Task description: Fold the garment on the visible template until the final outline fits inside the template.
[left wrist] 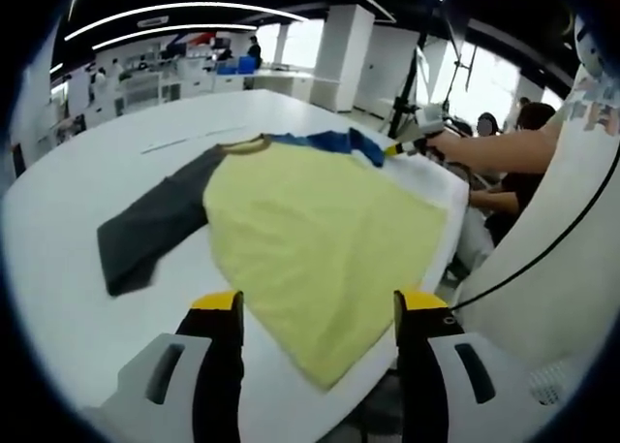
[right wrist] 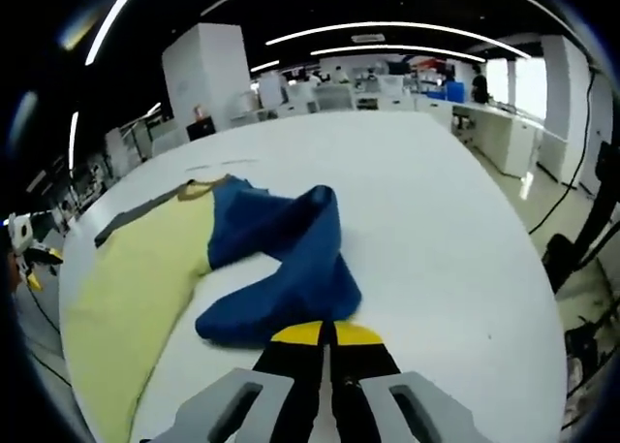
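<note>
Garment [left wrist: 320, 249] spread flat on counter [left wrist: 87, 307], hem corner at near edge; one sleeve [right wrist: 281, 259] folded inward, right tool [right wrist: 325, 334] at its end.

Bare table [right wrist: 436, 201] beyond and right of my right gripper [right wrist: 325, 334]: open passage. Ahead of it, bunched blue sleeve [right wrist: 281, 268]. Between my left jaws, shirt [left wrist: 320, 239] hem at the table edge; bare table left of grey sleeve [left wrist: 155, 230].
</note>
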`<state>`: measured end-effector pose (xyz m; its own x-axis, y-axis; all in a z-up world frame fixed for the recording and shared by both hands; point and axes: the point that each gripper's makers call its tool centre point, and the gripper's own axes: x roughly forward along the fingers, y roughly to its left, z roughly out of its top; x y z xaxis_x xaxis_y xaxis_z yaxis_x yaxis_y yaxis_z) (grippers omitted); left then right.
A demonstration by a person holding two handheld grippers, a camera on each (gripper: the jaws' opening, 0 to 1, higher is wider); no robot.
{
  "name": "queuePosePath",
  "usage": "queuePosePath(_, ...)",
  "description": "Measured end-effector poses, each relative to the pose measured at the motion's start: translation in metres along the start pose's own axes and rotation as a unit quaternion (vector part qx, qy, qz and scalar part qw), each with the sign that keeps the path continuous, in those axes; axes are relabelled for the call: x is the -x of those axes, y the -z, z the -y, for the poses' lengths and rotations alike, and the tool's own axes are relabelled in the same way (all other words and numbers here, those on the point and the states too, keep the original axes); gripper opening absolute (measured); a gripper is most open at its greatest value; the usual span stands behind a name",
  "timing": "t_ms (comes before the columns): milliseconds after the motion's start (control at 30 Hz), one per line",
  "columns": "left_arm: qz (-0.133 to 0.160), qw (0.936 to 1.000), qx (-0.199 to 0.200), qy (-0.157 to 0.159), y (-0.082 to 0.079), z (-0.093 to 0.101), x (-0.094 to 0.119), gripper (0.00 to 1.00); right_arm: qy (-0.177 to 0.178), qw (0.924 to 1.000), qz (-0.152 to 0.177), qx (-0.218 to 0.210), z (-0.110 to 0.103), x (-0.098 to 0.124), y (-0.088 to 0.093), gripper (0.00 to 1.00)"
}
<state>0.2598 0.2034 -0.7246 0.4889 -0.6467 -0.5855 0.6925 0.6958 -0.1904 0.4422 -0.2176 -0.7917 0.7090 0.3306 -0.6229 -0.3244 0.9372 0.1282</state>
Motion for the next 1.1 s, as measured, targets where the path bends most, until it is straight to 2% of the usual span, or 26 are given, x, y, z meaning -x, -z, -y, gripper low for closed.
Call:
queuePosePath(300, 0.000, 1.0000, 0.003, 0.000, 0.000, 0.000, -0.001, 0.59, 0.007, 0.9994, -0.013, 0.033, 0.006, 0.006, -0.003, 0.00)
queuePosePath(833, 0.002, 1.0000, 0.006, -0.001, 0.001, 0.003, -0.004, 0.58, 0.038, 0.9957, -0.028, 0.080, 0.055, 0.030, -0.023, 0.00)
queuePosePath(1100, 0.002, 1.0000, 0.008, -0.004, 0.002, 0.004, -0.003, 0.58, 0.054, 0.9920, -0.031, 0.109, 0.075, 0.040, -0.041, 0.00)
